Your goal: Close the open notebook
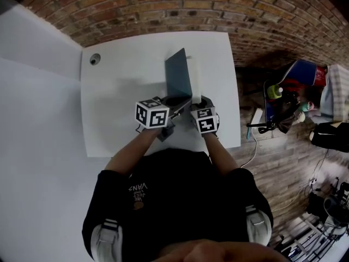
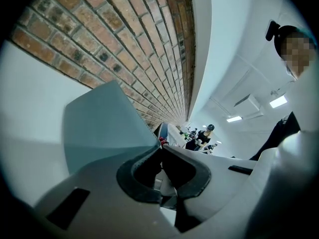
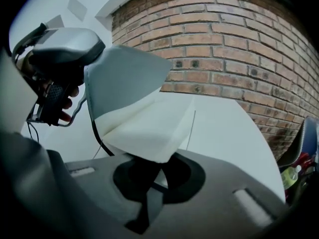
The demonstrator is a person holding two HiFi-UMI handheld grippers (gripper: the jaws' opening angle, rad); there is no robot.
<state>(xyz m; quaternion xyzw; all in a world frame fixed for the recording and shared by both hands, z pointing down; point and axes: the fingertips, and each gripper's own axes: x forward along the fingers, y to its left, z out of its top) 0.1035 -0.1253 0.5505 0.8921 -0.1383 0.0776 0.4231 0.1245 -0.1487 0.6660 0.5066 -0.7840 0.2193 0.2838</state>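
We see the notebook standing half open near the middle of a plain white, smooth, matte surface, toward its near edge and just in front of us. Its thin, flat, grey-blue cover is raised almost upright, with a rounded upper corner, and a narrow dark strap runs down its inner side in the right gripper view. The thick block of cream-white pages lies to the right of the cover, its cut edges showing as a soft, even face. Our left gripper has its dark padded jaws closed on the lower corner of the cover. Our right gripper is clamped on the near corner of the page block. Both grippers sit close together at the notebook's near end. The surface stretches bare on the left as far as a small round hole in its far corner. A rough red brick wall runs along the far edge, well behind the notebook.
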